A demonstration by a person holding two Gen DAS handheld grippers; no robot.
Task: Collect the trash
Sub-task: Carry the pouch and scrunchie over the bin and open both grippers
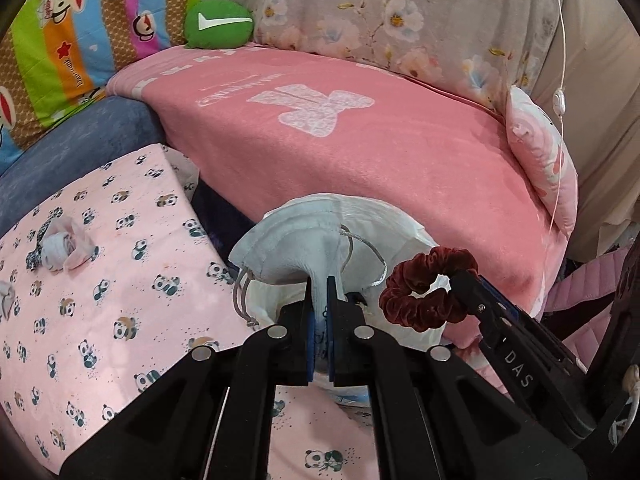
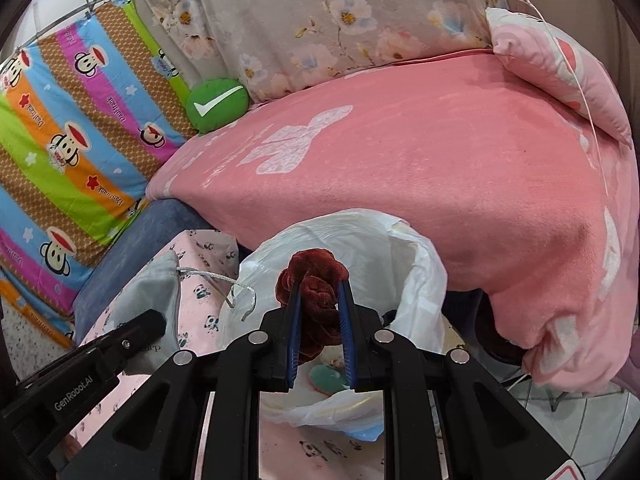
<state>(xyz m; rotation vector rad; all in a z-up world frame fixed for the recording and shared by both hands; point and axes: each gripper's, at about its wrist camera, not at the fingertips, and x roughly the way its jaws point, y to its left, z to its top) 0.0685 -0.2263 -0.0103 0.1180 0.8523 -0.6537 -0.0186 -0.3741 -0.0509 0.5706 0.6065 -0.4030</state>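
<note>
Left gripper (image 1: pixel 319 280): fingers pressed nearly together, pinching edge of pale grey face mask (image 1: pixel 288 240) (silver ear loops dangling).

Right gripper (image 2: pixel 320 288): fingers narrowly apart, clamping dark red velvet scrunchie (image 2: pixel 314 280).

Both items held over mouth of white plastic trash bag (image 2: pixel 420 264); green round object visible inside bag, identity unclear.

Crumpled tissue (image 1: pixel 66 250): lying on panda-print pink cloth (image 1: pixel 100 320), well apart from bag.

Surroundings: pink blanket (image 1: pixel 380 152) behind bag; green check-mark cushion (image 1: pixel 218 24) at its far corner.
</note>
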